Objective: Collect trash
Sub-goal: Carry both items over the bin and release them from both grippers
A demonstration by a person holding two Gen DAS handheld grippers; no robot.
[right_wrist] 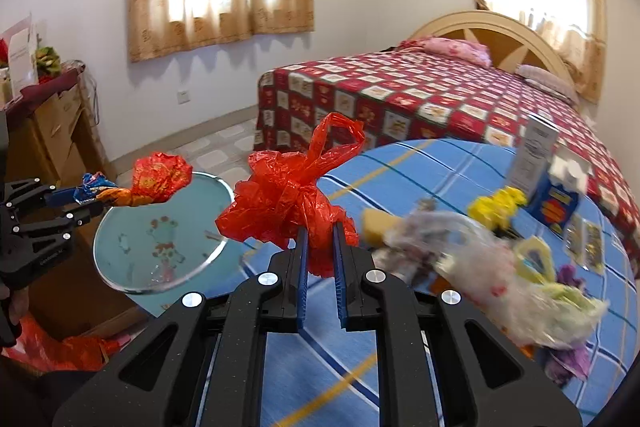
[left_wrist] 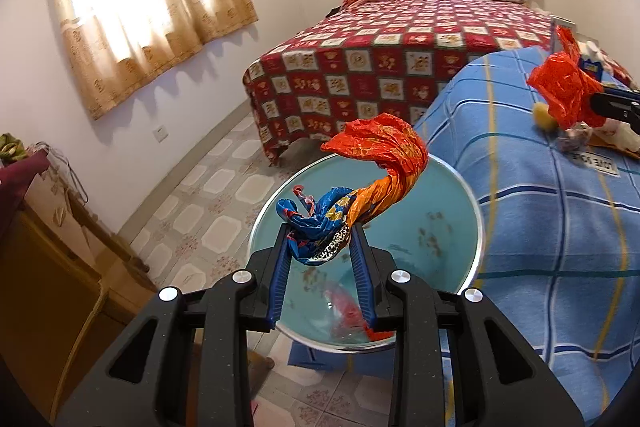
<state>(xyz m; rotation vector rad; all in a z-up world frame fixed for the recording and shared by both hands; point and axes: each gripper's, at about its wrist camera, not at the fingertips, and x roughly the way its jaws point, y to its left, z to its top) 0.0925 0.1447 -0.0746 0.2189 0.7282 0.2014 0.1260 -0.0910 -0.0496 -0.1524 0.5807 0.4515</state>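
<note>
A bed [left_wrist: 400,39] with a red checked cover stands behind the blue checked cloth [right_wrist: 400,179], where a blurred clear bag [right_wrist: 500,267], a yellow lump [right_wrist: 496,205] and a carton [right_wrist: 554,203] lie. The left gripper [left_wrist: 322,239] pinches a twisted orange and blue wrapper [left_wrist: 368,179] over a teal bin [left_wrist: 440,211], its long axis running up and right from the fingers. The right gripper [right_wrist: 320,243] is pressed on a knotted red bag [right_wrist: 288,203] above the cloth's edge, handles pointing up.
</note>
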